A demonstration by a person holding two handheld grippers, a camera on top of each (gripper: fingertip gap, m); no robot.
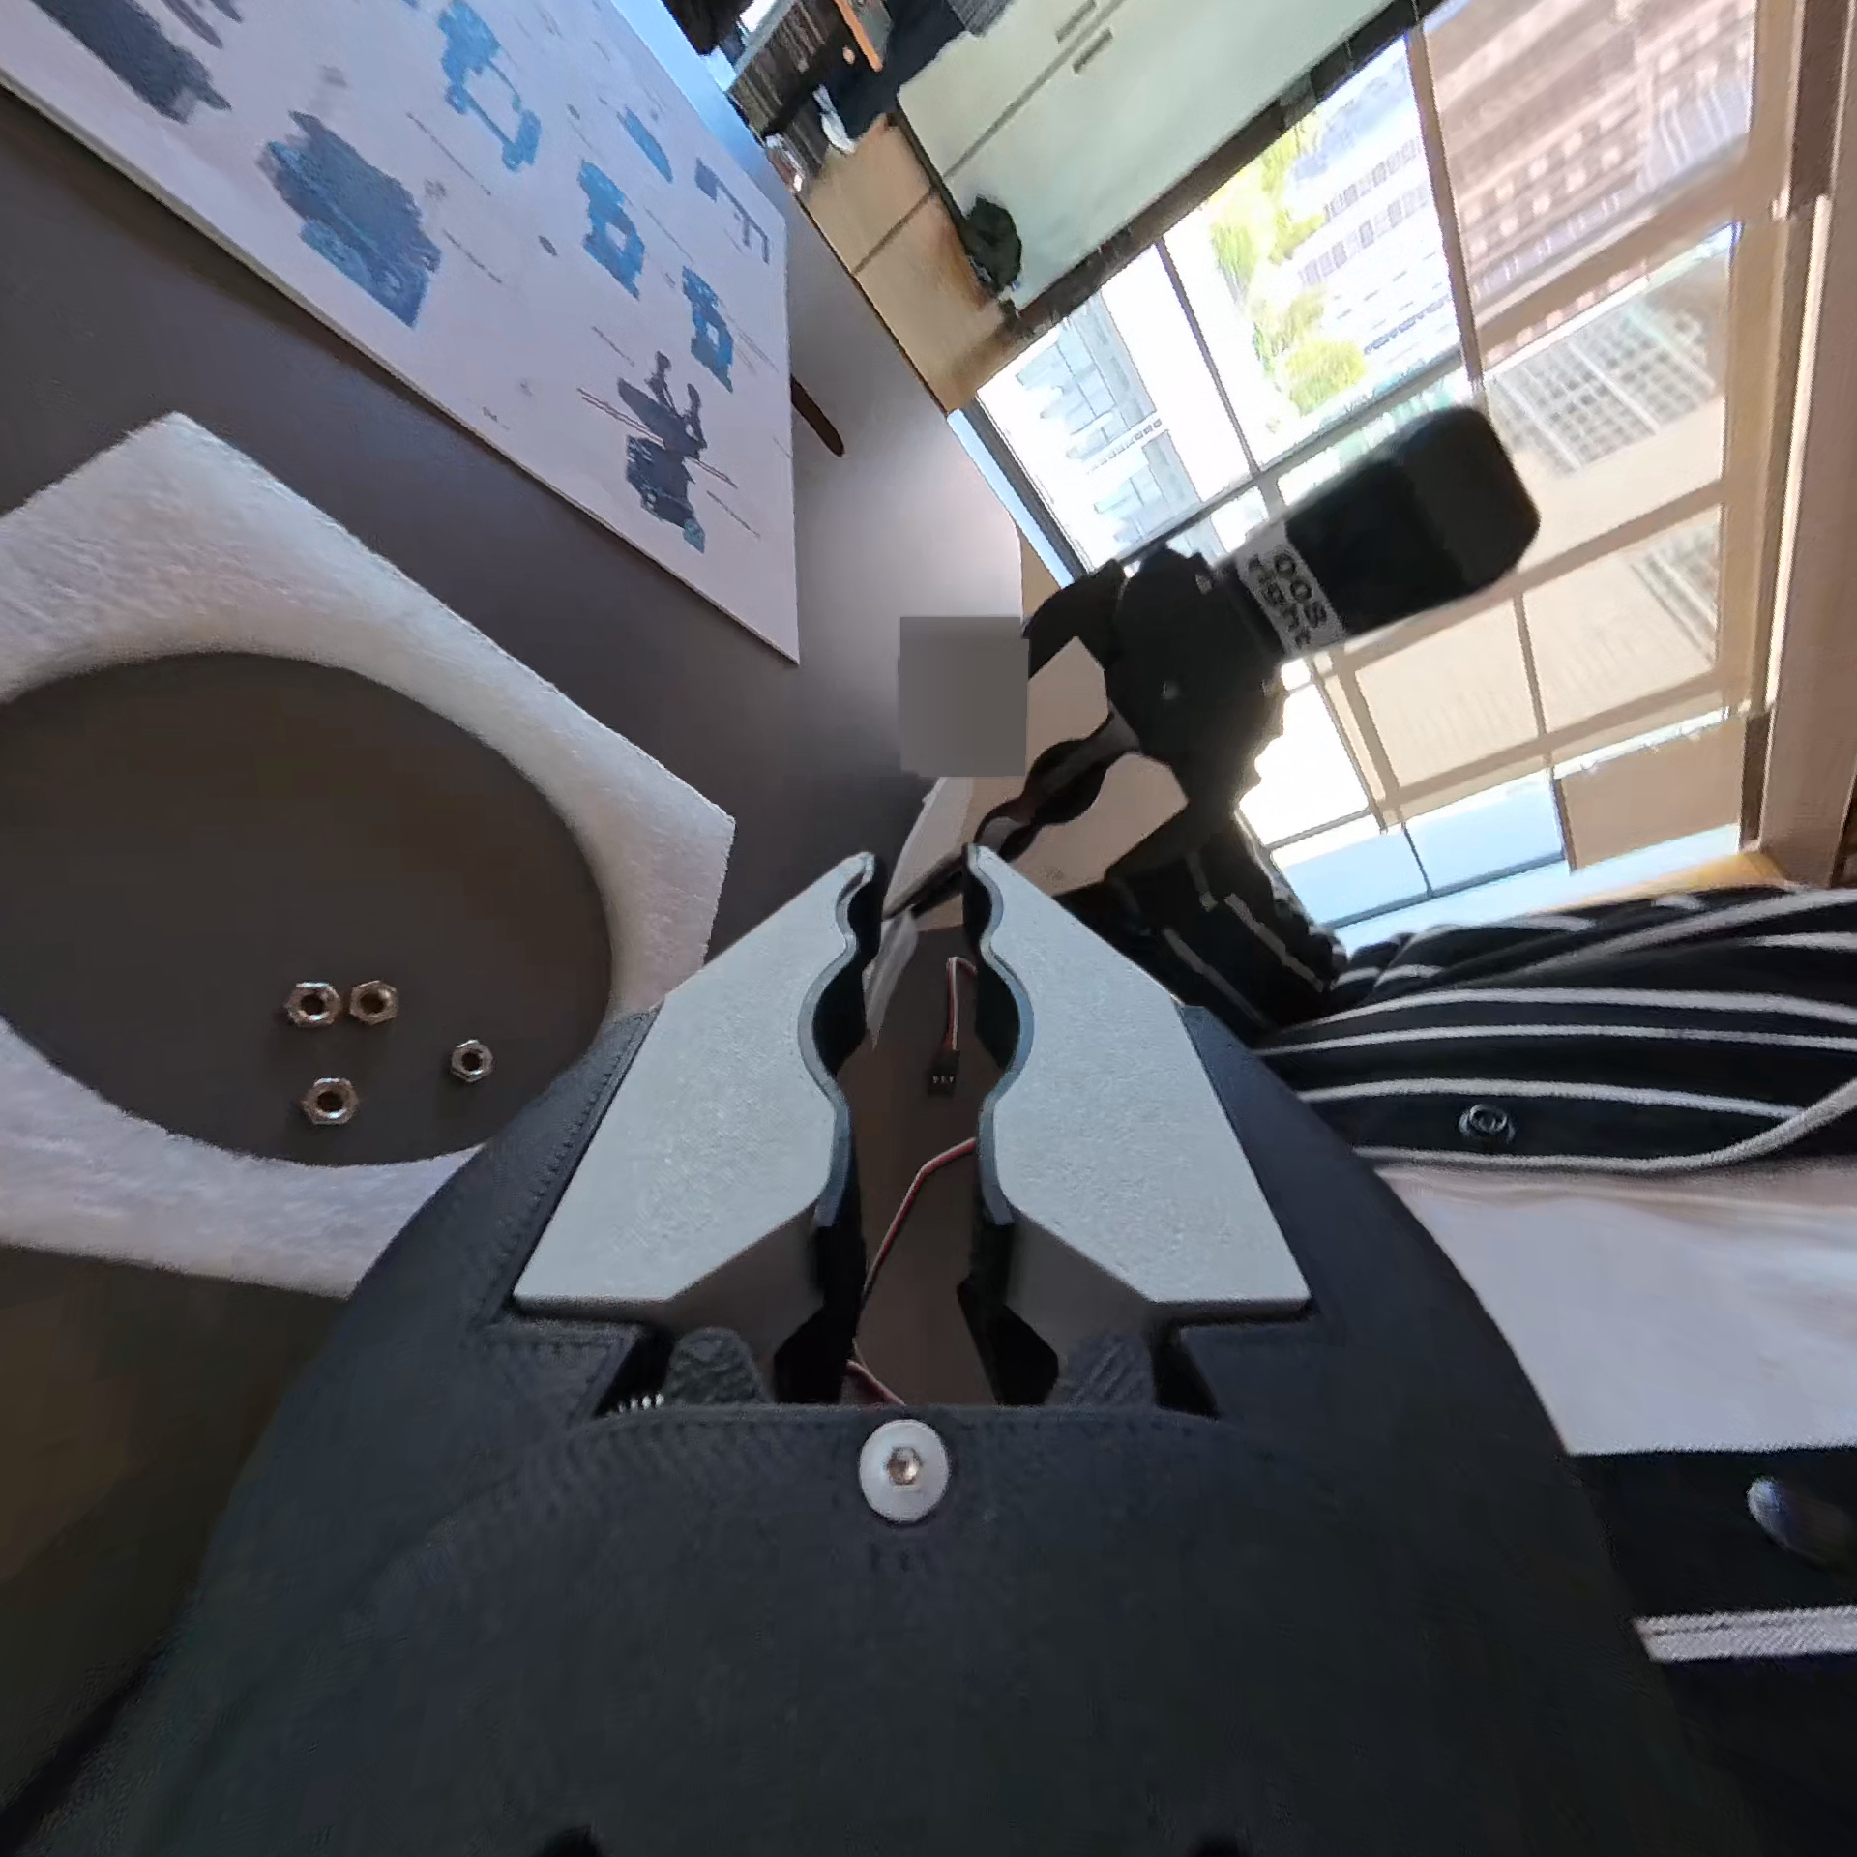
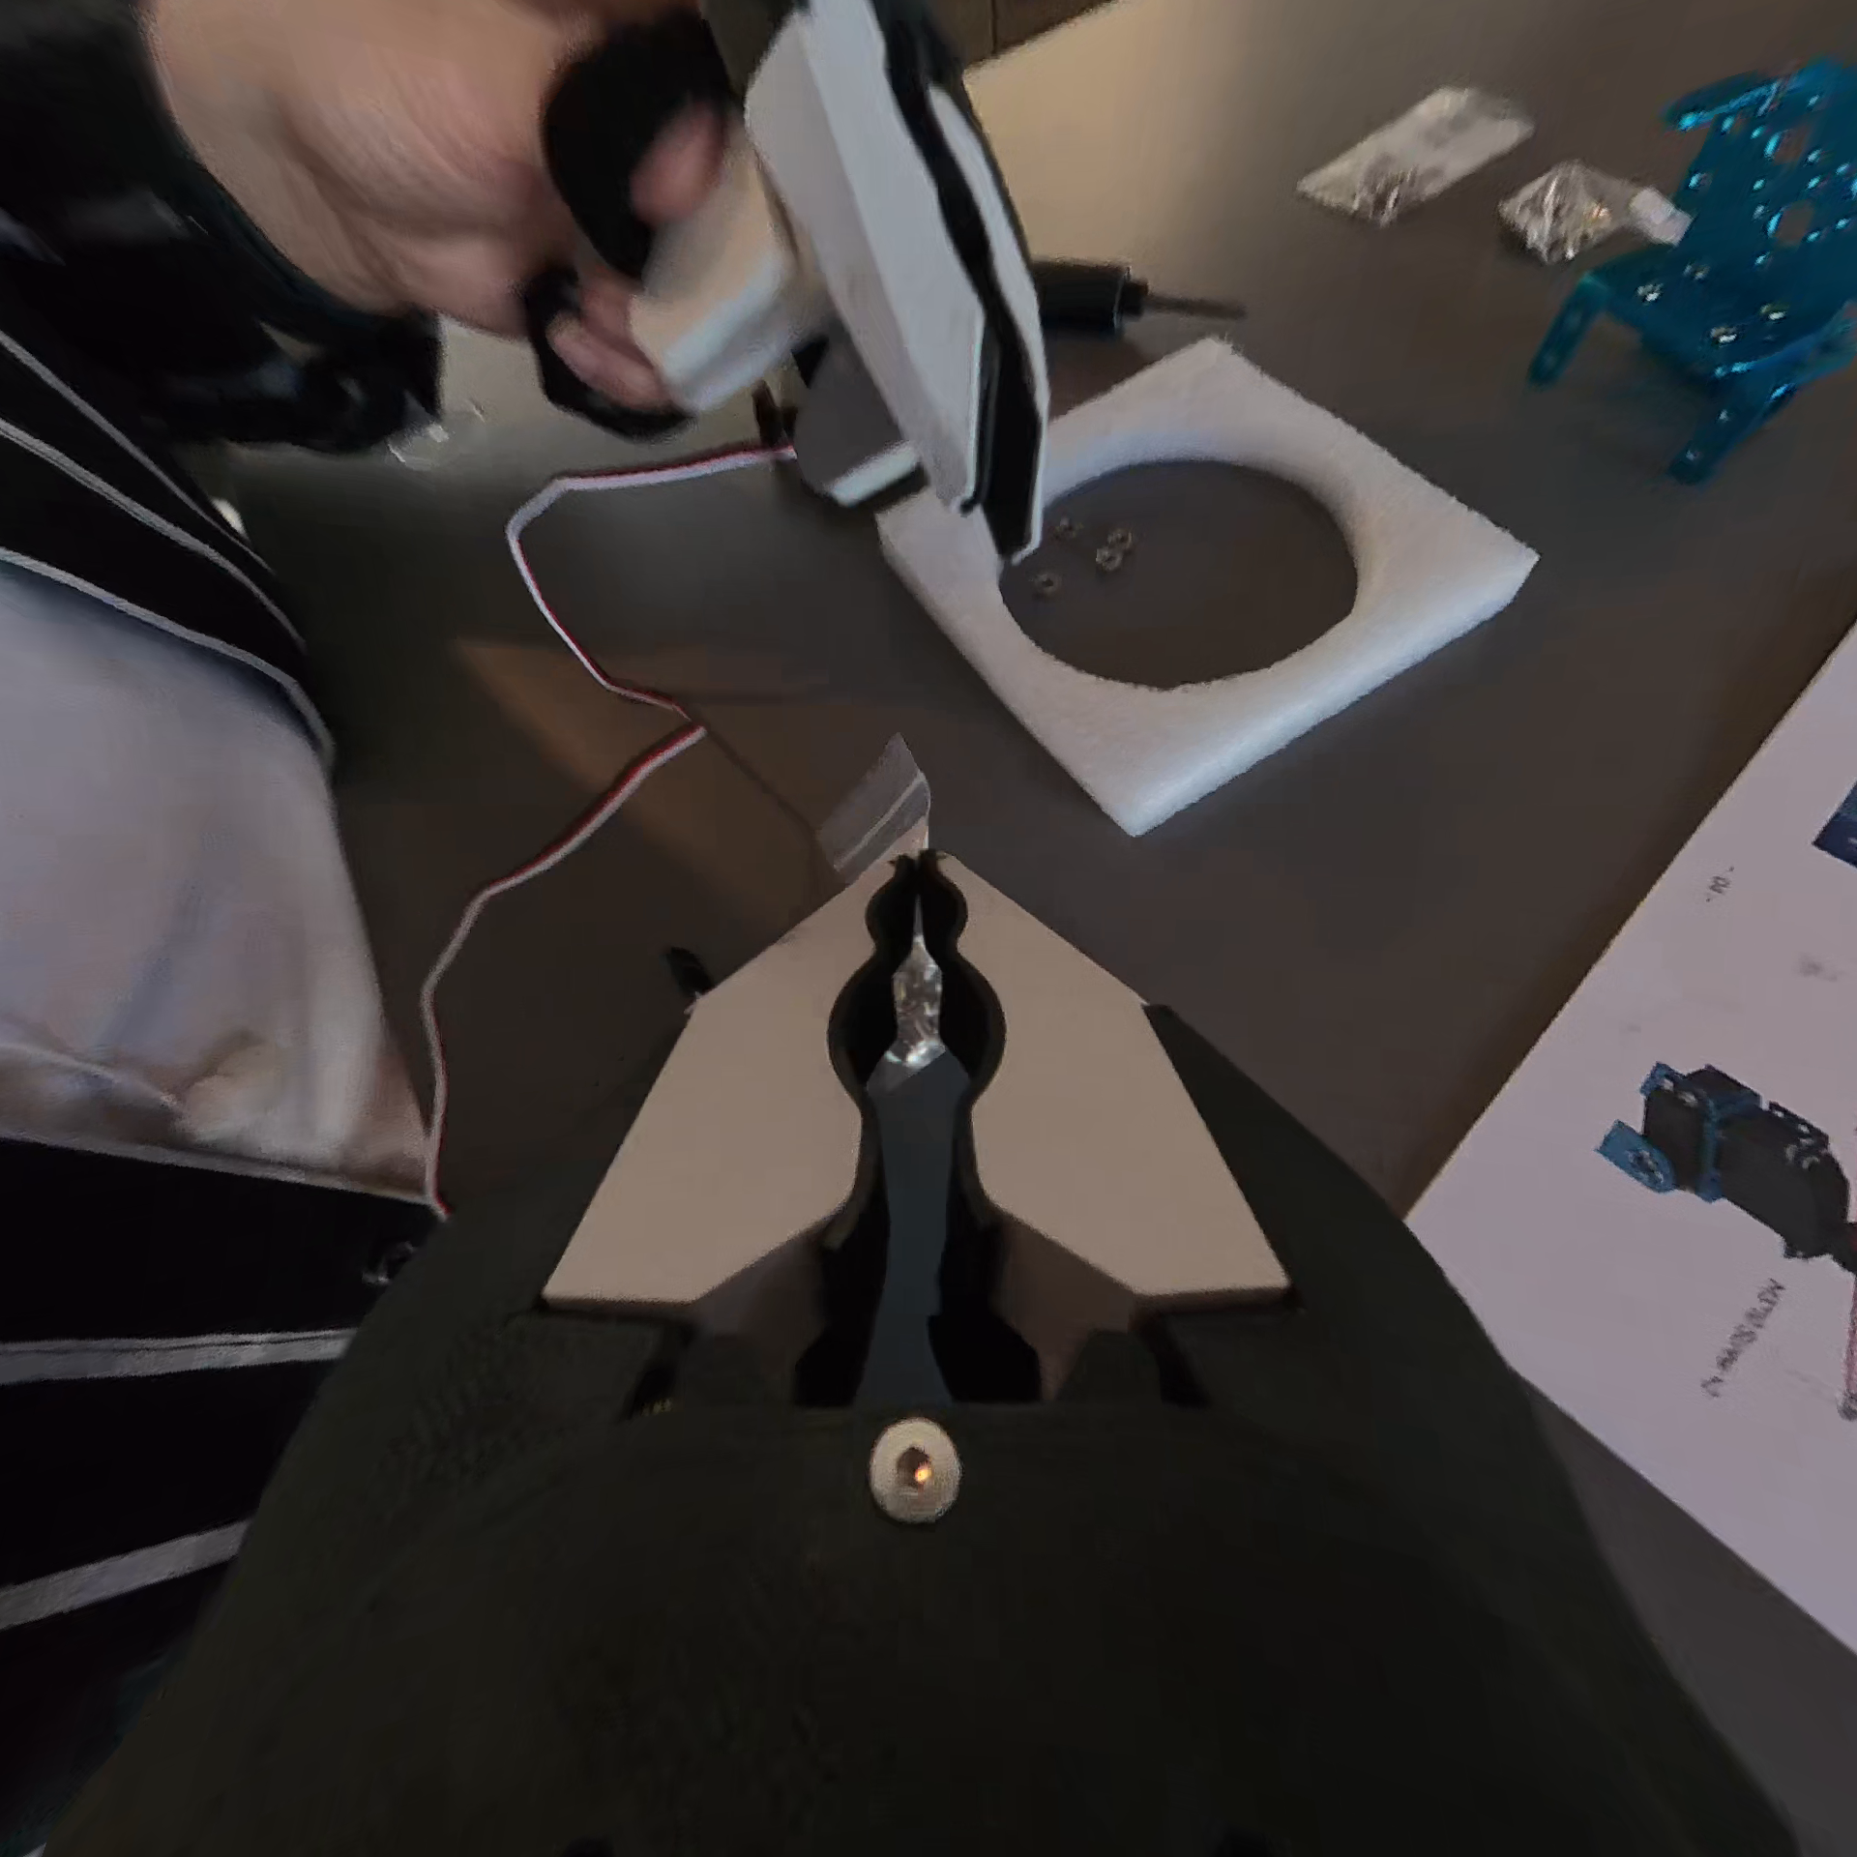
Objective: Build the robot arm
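My right gripper is shut on a small clear plastic bag. The bag's top sticks out past the fingertips, and its shiny contents show between the fingers. The gripper hangs above the dark table. My left gripper is open by a narrow gap with nothing pressed between its pads. In the right wrist view it points down at a white foam piece. Several hex nuts lie in the foam's round hole. The right gripper also shows in the left wrist view, just beyond my left fingertips.
A red, white and black cable runs over the table; its plug lies under my left fingers. A printed sheet lies at the right. A blue metal bracket, two small hardware bags and a black tool lie farther off. A striped sleeve is close. Spacing between my two grippers at the tips: around 6 centimeters. The white foam piece is about 7 centimeters from my left fingertips. Seen from the left wrist view as well.
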